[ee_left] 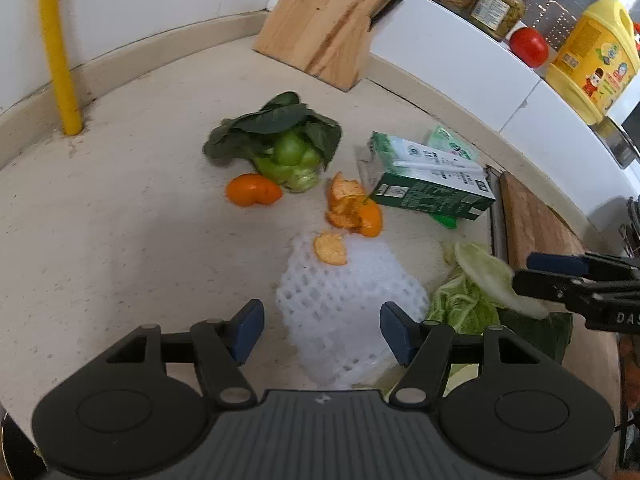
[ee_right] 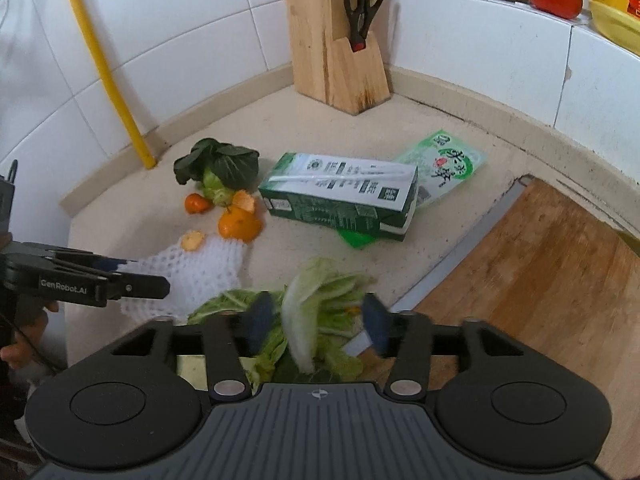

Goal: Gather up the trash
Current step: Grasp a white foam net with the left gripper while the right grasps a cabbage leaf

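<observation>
Countertop (ee_left: 120, 220) beneath two downward-tilted tools

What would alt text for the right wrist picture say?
The right gripper hangs open over pale cabbage leaves on a kitchen counter. Beyond lie a green carton, orange peel and white foam netting.
</observation>
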`<act>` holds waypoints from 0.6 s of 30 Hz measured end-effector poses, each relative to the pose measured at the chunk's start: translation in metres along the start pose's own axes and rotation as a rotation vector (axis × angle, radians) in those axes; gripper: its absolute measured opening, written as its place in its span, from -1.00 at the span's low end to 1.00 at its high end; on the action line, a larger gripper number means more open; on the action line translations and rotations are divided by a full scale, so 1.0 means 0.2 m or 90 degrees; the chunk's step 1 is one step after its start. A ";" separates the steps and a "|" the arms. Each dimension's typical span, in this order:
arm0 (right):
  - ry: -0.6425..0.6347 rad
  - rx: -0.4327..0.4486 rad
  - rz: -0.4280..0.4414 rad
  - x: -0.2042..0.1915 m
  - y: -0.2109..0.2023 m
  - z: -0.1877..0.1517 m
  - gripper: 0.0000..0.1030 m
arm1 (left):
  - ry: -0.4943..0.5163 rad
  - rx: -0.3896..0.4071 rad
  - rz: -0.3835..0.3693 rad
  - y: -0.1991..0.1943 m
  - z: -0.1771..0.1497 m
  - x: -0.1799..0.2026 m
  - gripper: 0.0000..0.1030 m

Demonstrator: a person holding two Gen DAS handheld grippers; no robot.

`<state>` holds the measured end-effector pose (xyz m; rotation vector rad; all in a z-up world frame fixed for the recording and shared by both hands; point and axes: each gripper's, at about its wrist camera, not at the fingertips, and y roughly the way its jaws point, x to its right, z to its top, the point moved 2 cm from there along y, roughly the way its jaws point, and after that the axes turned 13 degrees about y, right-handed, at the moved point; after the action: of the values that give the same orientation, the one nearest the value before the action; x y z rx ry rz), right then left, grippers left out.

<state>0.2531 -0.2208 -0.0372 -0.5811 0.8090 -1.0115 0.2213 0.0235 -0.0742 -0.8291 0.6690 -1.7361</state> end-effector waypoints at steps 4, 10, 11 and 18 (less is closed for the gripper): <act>0.016 -0.003 0.016 0.01 0.03 0.02 0.28 | 0.002 0.000 -0.011 0.02 0.00 0.04 -0.10; 0.018 -0.044 0.032 -0.05 0.13 -0.01 -0.33 | -0.006 -0.001 0.007 -0.01 0.02 0.04 -0.77; 0.009 -0.048 0.024 -0.07 0.14 -0.01 -0.55 | -0.003 -0.003 0.010 -0.03 0.02 0.04 -0.80; 0.038 -0.028 0.063 -0.05 0.02 0.03 -0.85 | -0.019 0.057 -0.040 -0.25 0.07 0.05 -0.83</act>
<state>0.2564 -0.2097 -0.0335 -0.5454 0.9061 -0.9256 0.2012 0.0276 -0.0248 -0.8200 0.5457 -1.7926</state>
